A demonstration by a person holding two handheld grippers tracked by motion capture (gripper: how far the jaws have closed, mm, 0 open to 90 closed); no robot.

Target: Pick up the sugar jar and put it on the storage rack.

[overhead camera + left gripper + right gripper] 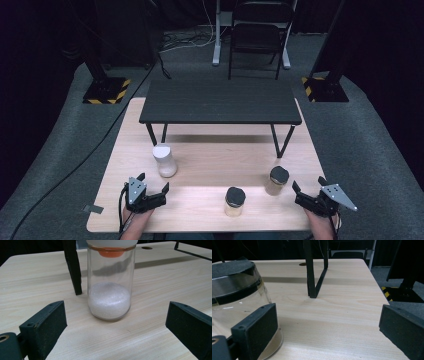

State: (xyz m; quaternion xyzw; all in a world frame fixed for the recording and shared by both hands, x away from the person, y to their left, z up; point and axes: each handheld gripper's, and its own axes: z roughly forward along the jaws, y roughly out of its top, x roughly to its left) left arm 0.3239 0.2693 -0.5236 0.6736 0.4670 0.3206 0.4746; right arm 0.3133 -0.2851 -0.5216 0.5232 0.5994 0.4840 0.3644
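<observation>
Both grippers stand released, grasping nothing. We should move the left gripper [153, 190] straight forward until its pads flank the white-lidded jar [110, 280] of what seems to be salt, then close low. The right gripper [308, 189] waits beside the black-lidded jar [235, 297].

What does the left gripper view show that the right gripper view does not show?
Left gripper view alone: a white-lidded jar of white grains, upright between the open jaws and touching neither, with an orange seal under its lid. Right gripper view alone: a black-lidded jar beside the left jaw, a chair and a striped base on the floor. Both share the wooden table and a black stand leg on it.
</observation>
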